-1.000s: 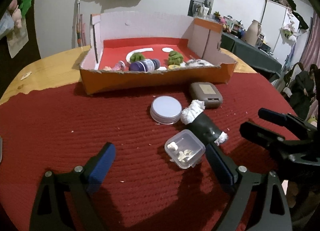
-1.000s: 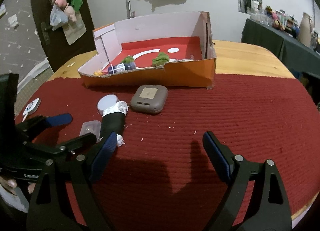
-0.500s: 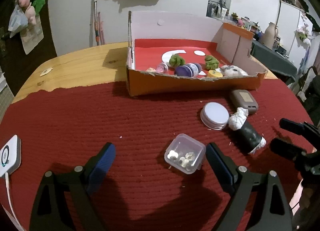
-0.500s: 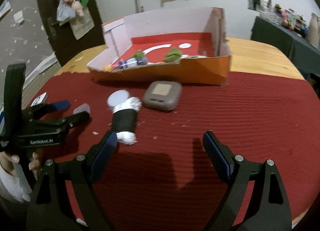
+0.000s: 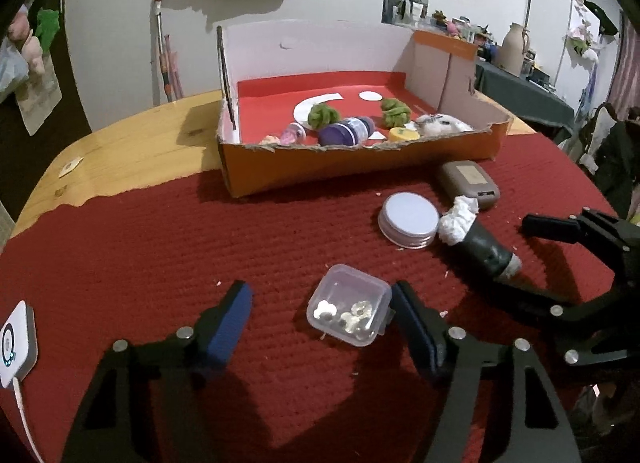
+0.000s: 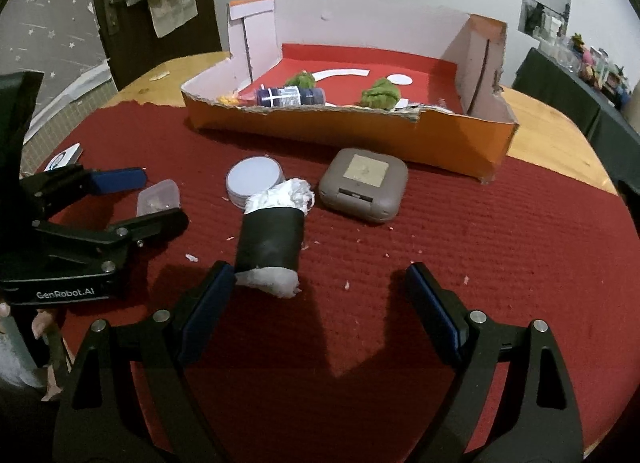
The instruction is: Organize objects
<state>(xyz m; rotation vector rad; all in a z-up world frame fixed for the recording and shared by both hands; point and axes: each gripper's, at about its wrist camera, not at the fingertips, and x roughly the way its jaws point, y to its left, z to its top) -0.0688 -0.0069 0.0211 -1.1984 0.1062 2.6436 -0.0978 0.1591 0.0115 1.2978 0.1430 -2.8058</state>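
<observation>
Both grippers unclenched: left gripper (image 5: 320, 311) jaws, just closing, straddle clear box (image 5: 348, 311), lower centre; off-centre squeeze may skid it. Right gripper (image 6: 320, 291) holds nothing.

Tin (image 5: 409, 219) between case (image 5: 468, 183) and tub (image 5: 348, 310)

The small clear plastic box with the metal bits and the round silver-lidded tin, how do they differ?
The small clear plastic box is square and see-through, showing small metal pieces inside; the round silver-lidded tin is circular and opaque, so its contents stay hidden. The box lies between the left gripper's fingers, whose jaws have just been closing; the tin sits farther back, against the black paper-stuffed roll. Both rest closed on the red mat, outside the orange cardboard box.
</observation>
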